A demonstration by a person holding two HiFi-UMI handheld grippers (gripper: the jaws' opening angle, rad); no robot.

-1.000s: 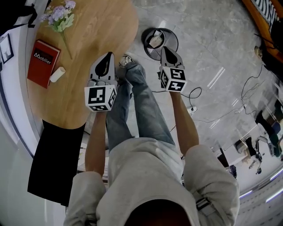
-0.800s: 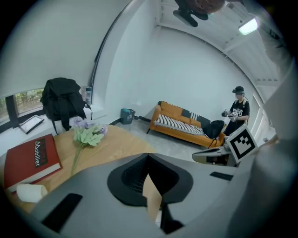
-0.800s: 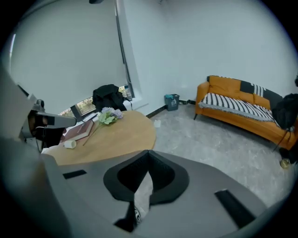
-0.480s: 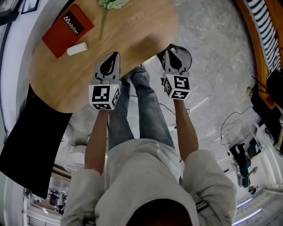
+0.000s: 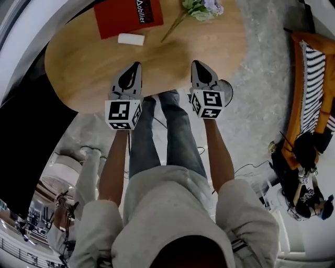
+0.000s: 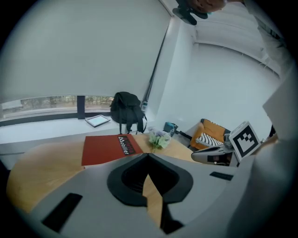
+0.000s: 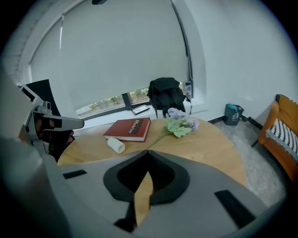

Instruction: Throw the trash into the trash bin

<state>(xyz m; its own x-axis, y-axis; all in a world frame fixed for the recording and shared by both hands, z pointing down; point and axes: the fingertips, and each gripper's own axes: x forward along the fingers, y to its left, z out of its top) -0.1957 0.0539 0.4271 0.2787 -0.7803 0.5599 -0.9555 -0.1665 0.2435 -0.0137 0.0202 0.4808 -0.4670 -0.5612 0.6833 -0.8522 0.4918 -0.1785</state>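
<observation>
Our left gripper (image 5: 135, 66) and right gripper (image 5: 197, 64) are hanging over the oval wooden desk (image 5: 78, 73), jaws pressed together, empty. The small white roll (image 5: 131, 39) is lying by the red book (image 5: 128, 15). The round bin (image 5: 229, 91) is peeking from behind the right gripper.

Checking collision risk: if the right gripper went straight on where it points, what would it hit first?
Probably the wooden tabletop. The right gripper, jaws shut and empty, points down at bare wood just short of the flower stem, with the white roll off to one side. Depth is uncertain.
</observation>
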